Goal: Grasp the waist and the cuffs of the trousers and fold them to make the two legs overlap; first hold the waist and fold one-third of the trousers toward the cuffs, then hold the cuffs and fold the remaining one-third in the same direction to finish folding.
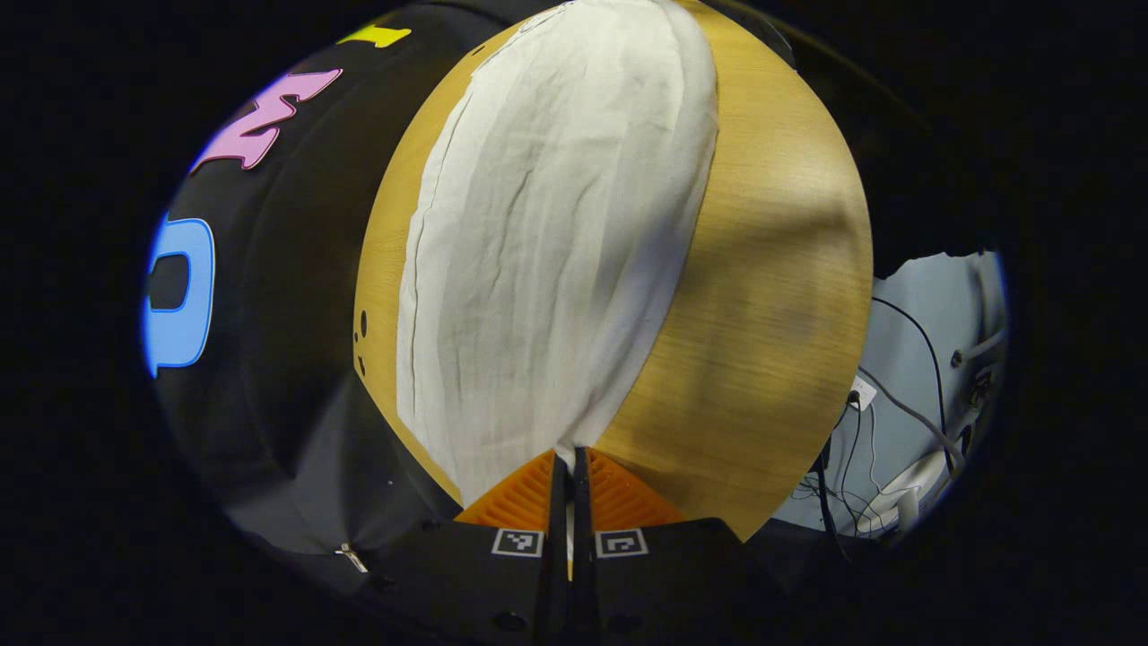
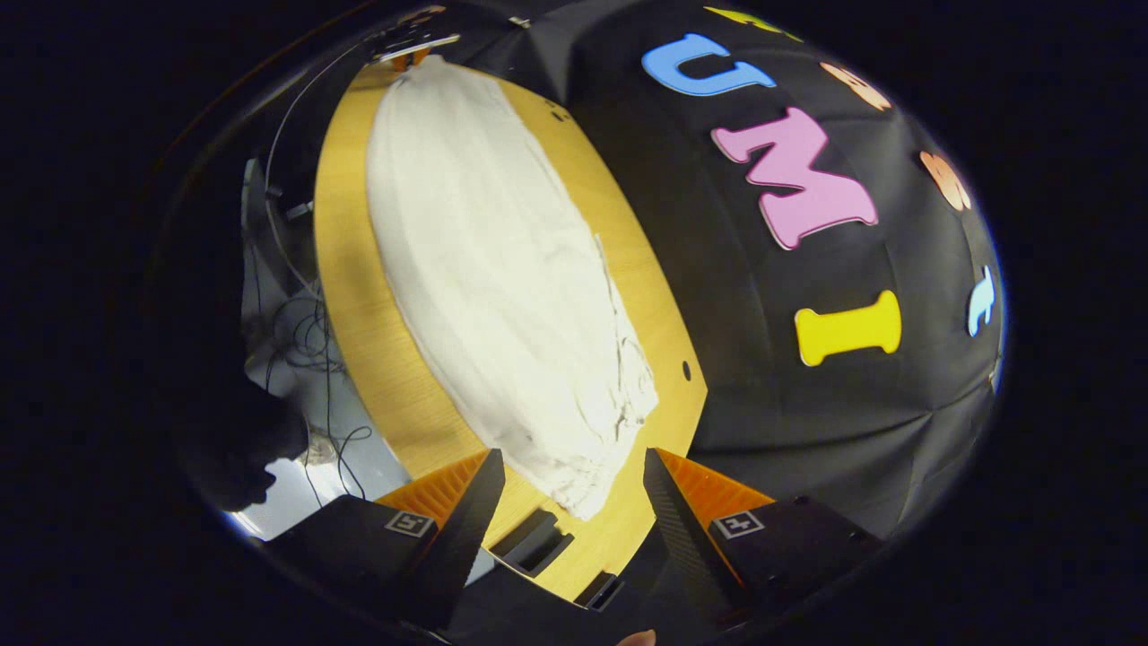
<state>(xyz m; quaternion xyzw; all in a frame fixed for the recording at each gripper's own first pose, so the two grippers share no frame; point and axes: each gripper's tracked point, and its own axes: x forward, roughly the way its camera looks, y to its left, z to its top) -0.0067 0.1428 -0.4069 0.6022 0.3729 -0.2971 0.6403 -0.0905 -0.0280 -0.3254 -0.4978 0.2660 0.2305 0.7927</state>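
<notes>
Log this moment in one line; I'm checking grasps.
left claw: shut on trousers | right claw: open, straddling trousers end | trousers: flat on table

I see plain off-white trousers (image 1: 556, 251) on a honey-yellow wood-grain table (image 1: 762, 296); the floor (image 1: 915, 359), lower right, is pale blue-grey.

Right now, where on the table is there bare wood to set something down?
A broad bare strip of table runs beside the trousers toward the cables; only a thin strip lies wall-side. The left gripper and right gripper crowd the ends.
</notes>
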